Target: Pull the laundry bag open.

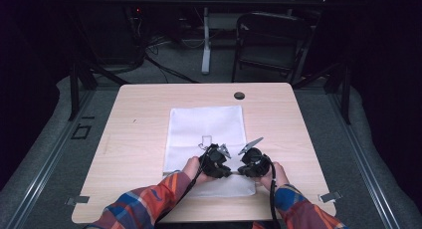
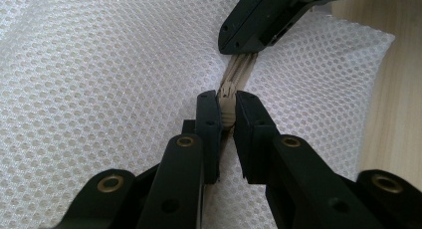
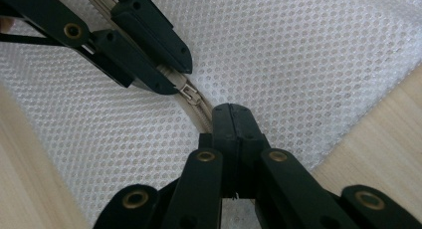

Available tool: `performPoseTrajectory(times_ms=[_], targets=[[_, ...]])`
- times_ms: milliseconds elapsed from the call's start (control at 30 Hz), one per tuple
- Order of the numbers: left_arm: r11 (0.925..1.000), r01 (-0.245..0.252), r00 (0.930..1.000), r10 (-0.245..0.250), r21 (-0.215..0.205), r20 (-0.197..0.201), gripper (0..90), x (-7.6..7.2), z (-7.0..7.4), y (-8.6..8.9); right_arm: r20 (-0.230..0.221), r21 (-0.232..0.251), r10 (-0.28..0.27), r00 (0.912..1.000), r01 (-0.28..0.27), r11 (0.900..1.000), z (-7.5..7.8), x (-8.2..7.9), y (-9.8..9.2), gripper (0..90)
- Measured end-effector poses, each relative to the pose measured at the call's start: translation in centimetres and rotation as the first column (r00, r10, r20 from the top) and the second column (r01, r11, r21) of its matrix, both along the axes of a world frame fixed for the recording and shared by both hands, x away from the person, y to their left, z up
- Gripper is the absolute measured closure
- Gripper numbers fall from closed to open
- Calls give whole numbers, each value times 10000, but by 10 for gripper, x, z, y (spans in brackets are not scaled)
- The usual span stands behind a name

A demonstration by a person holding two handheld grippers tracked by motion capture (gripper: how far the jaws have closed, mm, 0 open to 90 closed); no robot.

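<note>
A white mesh laundry bag [image 1: 206,134] lies flat on the light wooden tabletop [image 1: 134,139], roughly midway between the left and right edges and reaching close to the near edge. Both grippers sit on the bag's near part, side by side and almost touching, with the person's hands and plaid sleeves [image 1: 144,204] coming in over the near edge.

The left gripper [image 1: 215,159] has its jaws drawn narrow around the beige zipper [image 2: 234,84] of the bag: in the left gripper view the pads [image 2: 209,122] clamp the zipper tape from both sides, with the ribbed beige strip squeezed between them and the mesh bunched up around it. Beyond these jaws, the other gripper grips the same zipper a little farther along.

The right gripper [image 1: 250,162] has its jaws pressed fully together, tip against tip. In the right gripper view [image 3: 231,119] the zipper [image 3: 196,107] runs into the closed tips, which pinch it along with the mesh; the metal slider [image 3: 190,93] lies just beyond them, between the two grippers, next to the left gripper's jaws [image 3: 149,55].

A small dark round grommet [image 1: 239,95] sits in the tabletop near the far edge, well apart from the bag. A dark folding chair [image 1: 268,40] stands on the floor beyond the table.
</note>
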State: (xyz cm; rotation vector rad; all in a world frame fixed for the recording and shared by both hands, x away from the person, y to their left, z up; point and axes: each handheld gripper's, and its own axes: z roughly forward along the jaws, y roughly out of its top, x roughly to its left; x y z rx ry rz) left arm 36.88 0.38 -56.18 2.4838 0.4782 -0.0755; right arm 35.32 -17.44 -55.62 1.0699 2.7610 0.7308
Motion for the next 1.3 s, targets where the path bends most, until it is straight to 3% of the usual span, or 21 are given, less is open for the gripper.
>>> performPoseTrajectory(times_ms=[167,200,233,467,1167,1300], targets=[[10000,49,10000,-49,84,31,811,1,1,1,209,-302,210,9996,-203,9993,1,-2,2,900],[9999,61,10000,-62,134,45,811,1,2,1,339,-178,76,9994,-70,9998,-1,-4,4,900],[10000,58,10000,-58,76,49,812,0,2,2,325,-459,298,9990,-283,9985,1,-3,4,900],[10000,35,10000,-35,68,-13,811,0,4,5,312,-179,233,9992,-228,9996,0,-3,2,900],[9998,121,9998,-124,178,182,813,-3,6,5,180,-409,410,9990,-402,9984,1,-1,1,900],[9989,155,9996,-165,448,222,814,-2,6,9,213,-388,313,9993,-305,9988,1,-2,2,900]])
